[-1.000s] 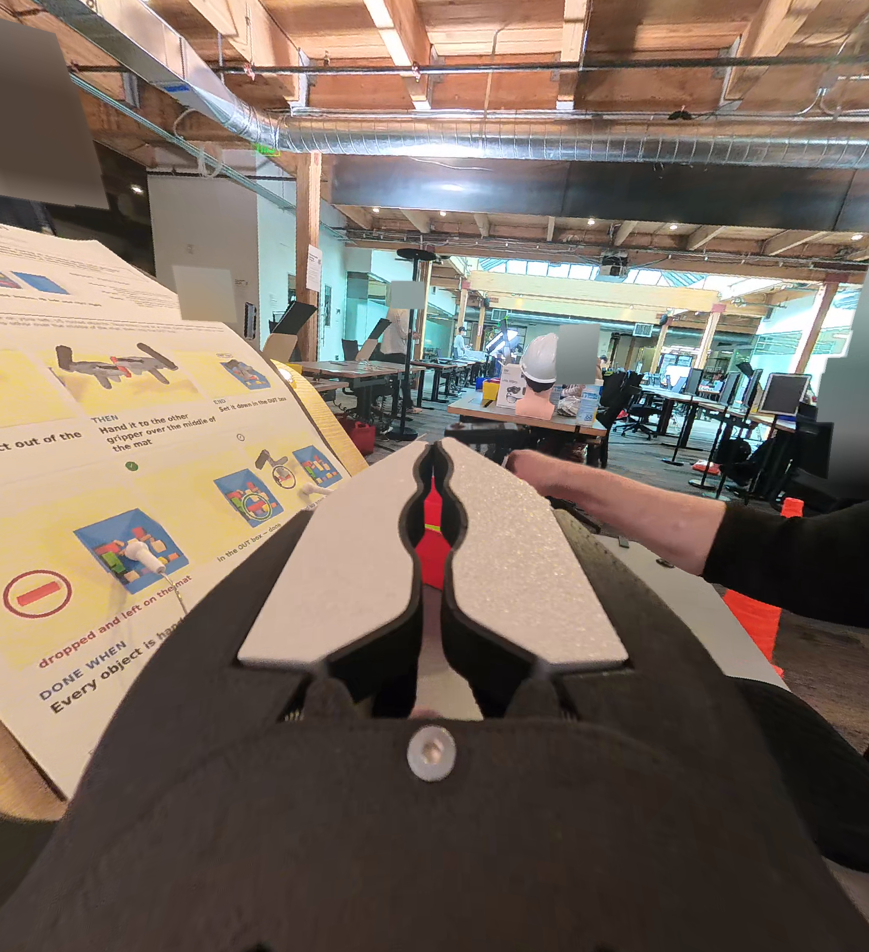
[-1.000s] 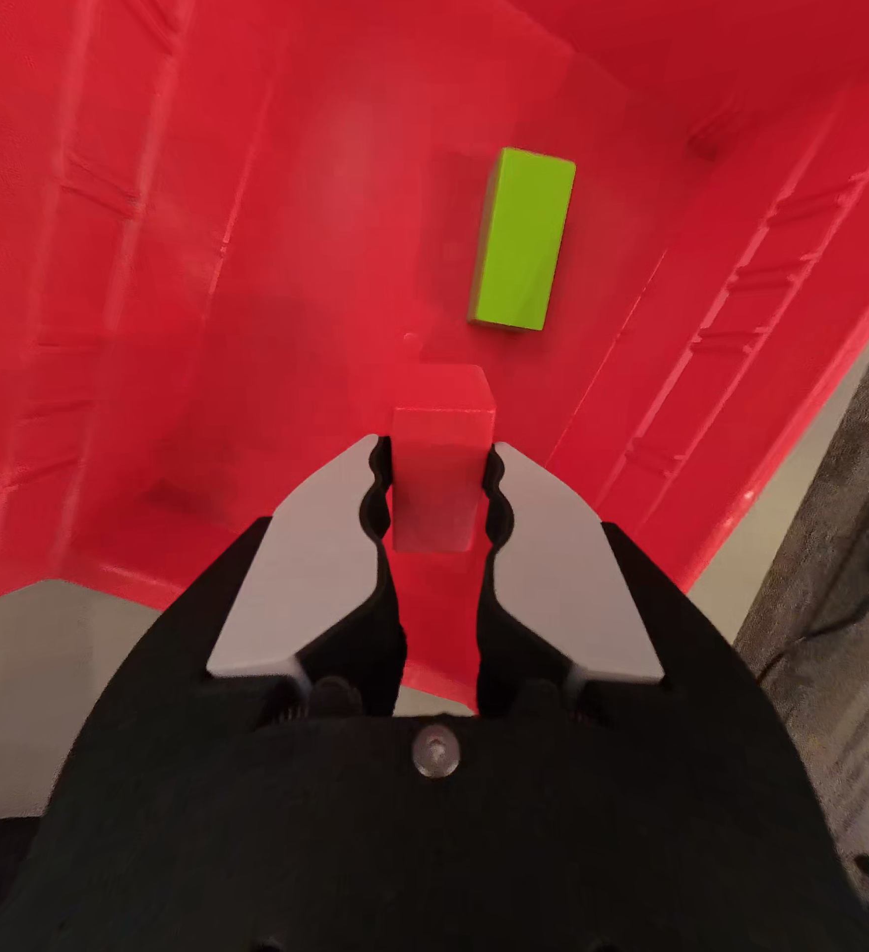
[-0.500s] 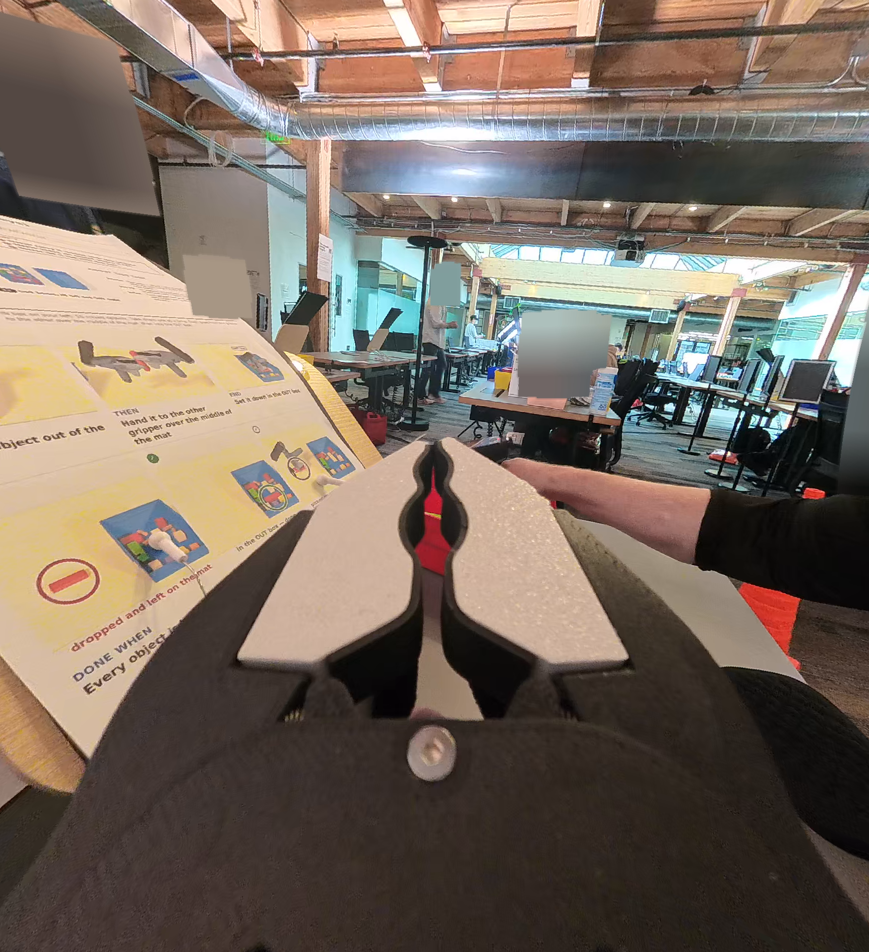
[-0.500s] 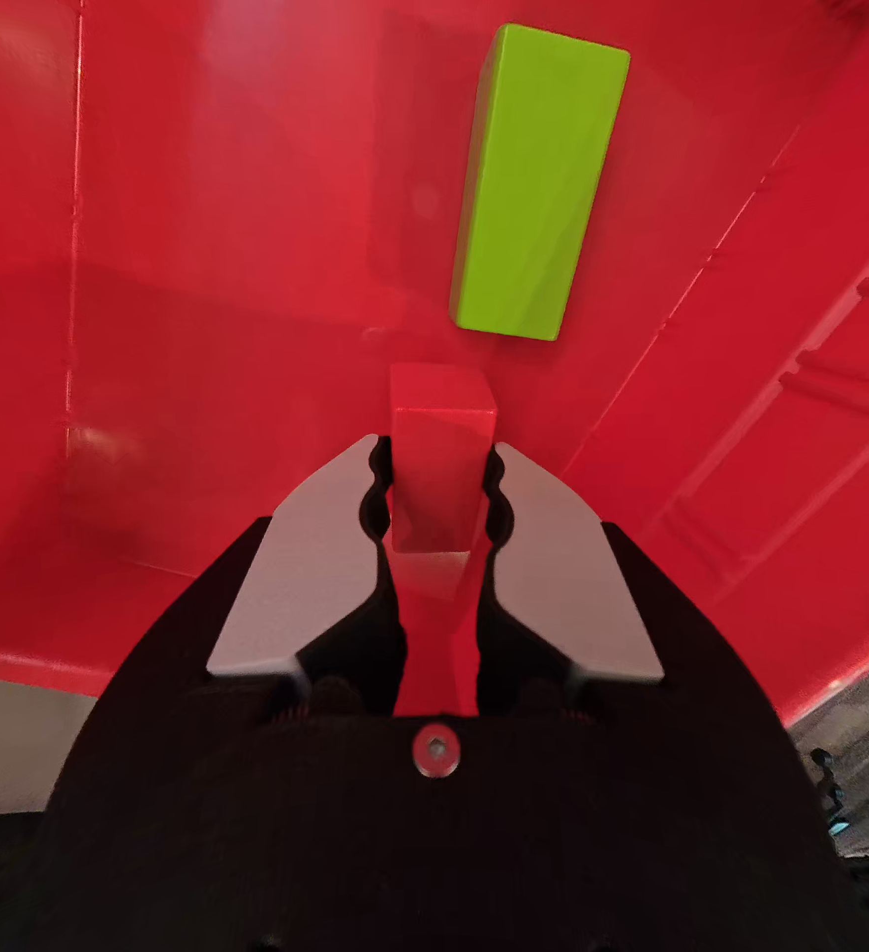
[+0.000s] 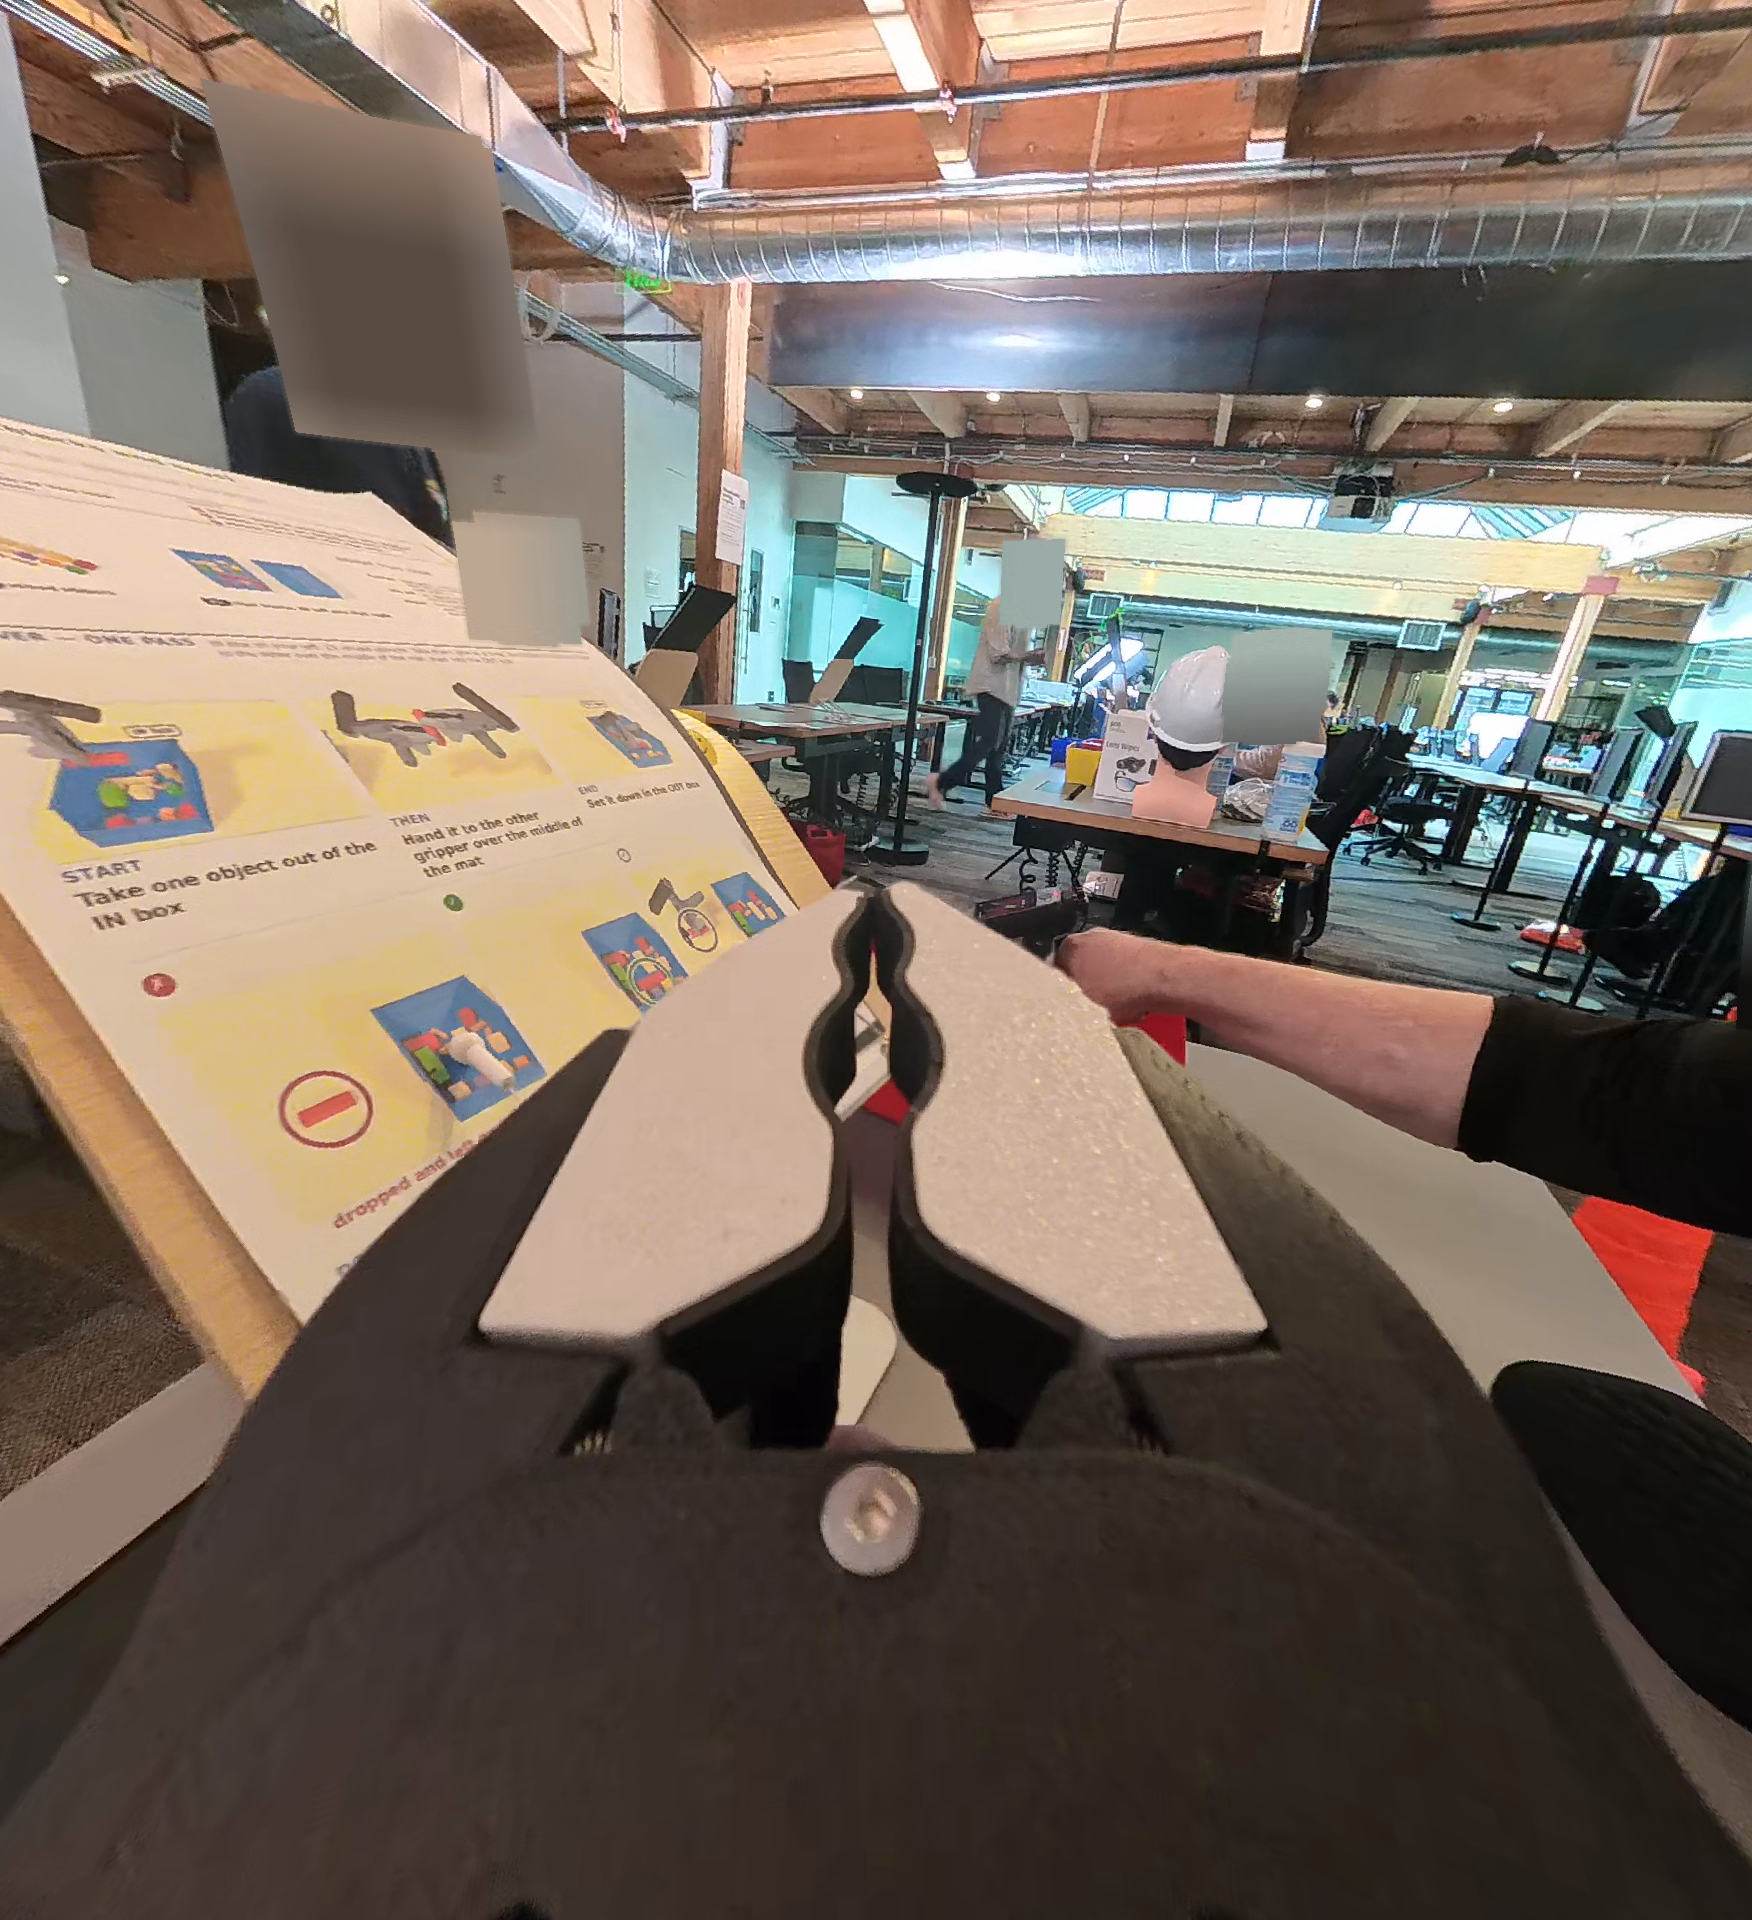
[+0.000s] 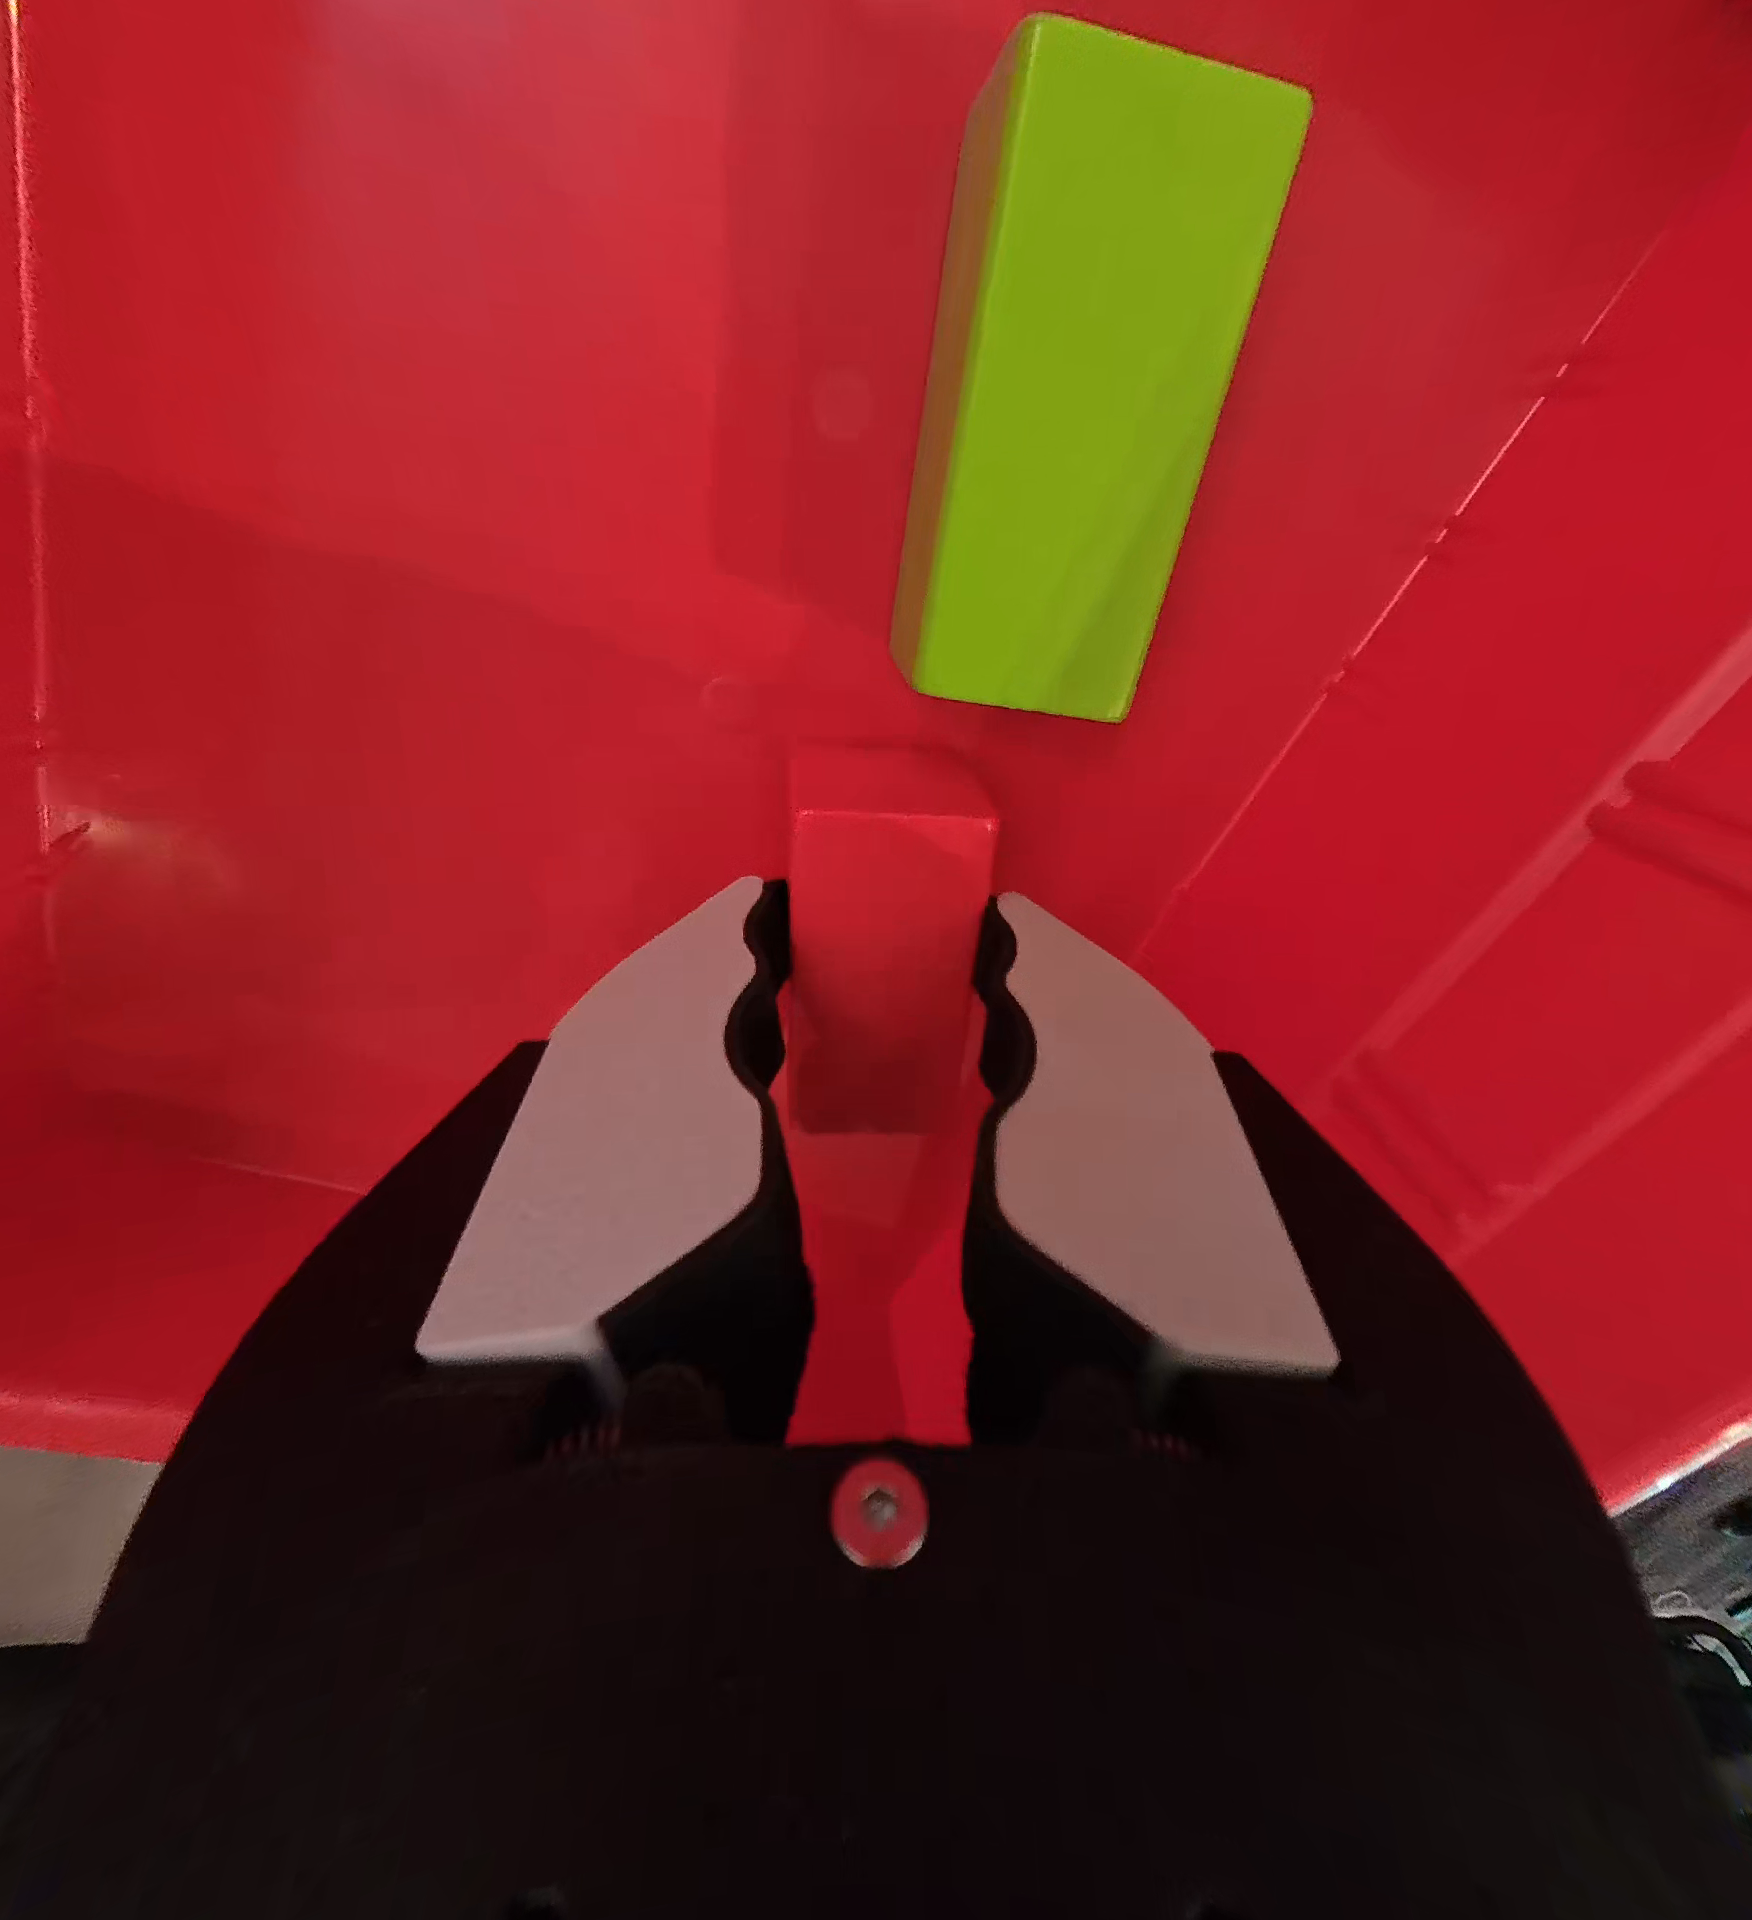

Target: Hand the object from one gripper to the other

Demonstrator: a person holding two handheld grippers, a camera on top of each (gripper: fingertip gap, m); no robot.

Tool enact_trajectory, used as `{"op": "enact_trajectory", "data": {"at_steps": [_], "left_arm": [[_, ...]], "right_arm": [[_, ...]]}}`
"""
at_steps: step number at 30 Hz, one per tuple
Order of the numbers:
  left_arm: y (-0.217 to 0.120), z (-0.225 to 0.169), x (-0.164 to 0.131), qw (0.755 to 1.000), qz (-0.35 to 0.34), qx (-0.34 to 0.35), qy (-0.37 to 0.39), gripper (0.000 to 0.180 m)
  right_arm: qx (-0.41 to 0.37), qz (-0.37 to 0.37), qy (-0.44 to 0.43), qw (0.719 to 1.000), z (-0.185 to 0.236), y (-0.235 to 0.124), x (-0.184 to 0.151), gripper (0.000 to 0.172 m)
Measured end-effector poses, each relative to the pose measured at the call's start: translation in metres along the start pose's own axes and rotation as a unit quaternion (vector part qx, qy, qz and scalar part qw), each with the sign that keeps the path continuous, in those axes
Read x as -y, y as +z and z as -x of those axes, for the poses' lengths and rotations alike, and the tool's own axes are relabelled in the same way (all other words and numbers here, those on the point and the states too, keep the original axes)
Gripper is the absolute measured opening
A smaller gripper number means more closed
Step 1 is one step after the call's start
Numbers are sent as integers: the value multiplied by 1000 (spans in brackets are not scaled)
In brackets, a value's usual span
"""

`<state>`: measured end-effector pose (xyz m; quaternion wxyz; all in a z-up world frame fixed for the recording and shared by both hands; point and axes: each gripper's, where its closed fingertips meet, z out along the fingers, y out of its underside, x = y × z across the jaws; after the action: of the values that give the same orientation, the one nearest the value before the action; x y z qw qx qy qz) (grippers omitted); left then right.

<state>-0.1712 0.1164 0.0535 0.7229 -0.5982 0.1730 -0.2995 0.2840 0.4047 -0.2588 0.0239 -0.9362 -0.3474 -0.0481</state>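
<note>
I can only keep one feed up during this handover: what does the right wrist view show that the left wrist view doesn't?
Right wrist only: the right gripper with jaws clamped on a red block, down inside the red bin, near a green block.

Left wrist only: the left gripper, jaws shut and bare, an instruction board, the forearm.

Shared: part of the red bin only.
</note>
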Motion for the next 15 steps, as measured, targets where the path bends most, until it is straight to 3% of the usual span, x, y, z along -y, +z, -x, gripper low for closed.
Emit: {"op": "enact_trajectory", "data": {"at_steps": [4, 9, 11, 15], "left_arm": [[-12, 15, 0, 999, 24, 36, 15, 1], [-64, 74, -9, 979, 110, 171, 28, 15], [-93, 104, -27, 952, 183, 243, 32, 20], [-148, 153, -90, 872, 339, 351, -23, 28]], "right_arm": [[-10, -15, -2, 1000, -2, -8, 2, 49], [-23, -56, -6, 998, -1, -34, 2, 55], [-32, -75, -13, 997, 2, -47, 2, 54], [-47, -105, -32, 993, 15, -68, 1, 52]]}}
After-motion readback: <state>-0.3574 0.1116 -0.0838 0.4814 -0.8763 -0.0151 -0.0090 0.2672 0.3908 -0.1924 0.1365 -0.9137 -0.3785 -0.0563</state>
